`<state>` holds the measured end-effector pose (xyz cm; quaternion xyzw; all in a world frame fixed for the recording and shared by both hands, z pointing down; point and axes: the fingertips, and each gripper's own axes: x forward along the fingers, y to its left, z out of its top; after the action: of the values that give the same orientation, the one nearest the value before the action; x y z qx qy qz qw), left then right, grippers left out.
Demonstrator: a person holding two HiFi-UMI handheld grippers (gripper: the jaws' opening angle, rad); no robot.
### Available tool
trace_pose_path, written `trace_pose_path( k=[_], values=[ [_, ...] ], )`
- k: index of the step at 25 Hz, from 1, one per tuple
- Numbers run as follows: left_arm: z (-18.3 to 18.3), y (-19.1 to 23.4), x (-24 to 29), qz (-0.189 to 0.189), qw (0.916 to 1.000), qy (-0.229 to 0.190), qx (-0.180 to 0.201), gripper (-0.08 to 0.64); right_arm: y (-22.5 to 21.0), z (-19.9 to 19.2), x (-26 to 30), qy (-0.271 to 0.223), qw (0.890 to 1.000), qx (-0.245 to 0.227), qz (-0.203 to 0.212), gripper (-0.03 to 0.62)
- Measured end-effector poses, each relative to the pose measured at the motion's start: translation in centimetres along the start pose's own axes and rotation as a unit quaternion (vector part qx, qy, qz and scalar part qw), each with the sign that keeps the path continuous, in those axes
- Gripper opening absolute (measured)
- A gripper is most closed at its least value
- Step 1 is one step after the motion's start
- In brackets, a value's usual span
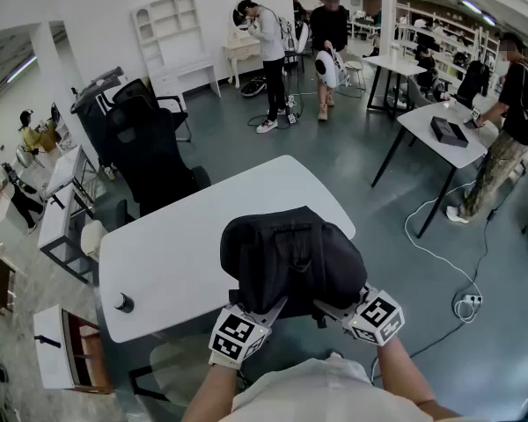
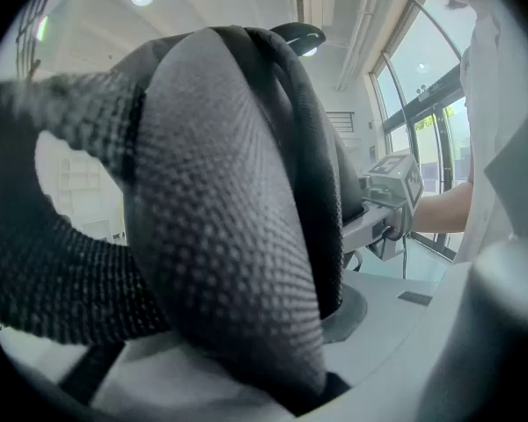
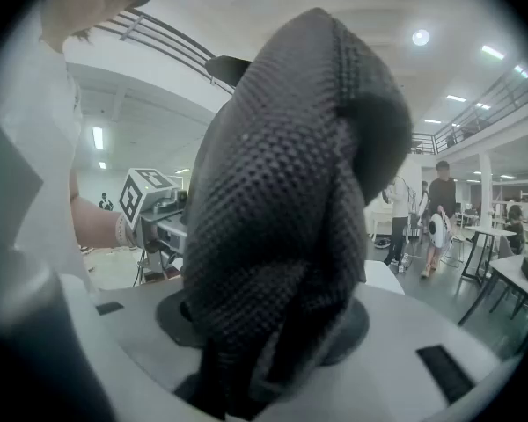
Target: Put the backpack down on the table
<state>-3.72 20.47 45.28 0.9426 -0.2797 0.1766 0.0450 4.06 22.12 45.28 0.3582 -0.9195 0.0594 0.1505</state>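
One backpack [image 1: 290,253], one left gripper [image 1: 275,308], one right gripper [image 1: 324,307].

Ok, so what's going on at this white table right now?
A person holds a black backpack with two hand-held tools, one in each hand. The left claw and the right claw are each closed on a padded mesh strap of it. The backpack is upright at the near edge of the white table. Whether its bottom already rests on the tabletop cannot be told. Other people stand further back in the room.
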Motion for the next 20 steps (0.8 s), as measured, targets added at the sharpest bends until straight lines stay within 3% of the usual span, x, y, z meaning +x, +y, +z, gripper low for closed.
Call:
trace_pose_path(
  k=[20],
  values=[
    [-0.11, 0.06, -0.08, 0.001, 1.0000, -0.003, -0.003, 0.140, 0.10, 0.11, 0.08, -0.005, 1.000, 0.013, 0.005, 0.218]
  ],
)
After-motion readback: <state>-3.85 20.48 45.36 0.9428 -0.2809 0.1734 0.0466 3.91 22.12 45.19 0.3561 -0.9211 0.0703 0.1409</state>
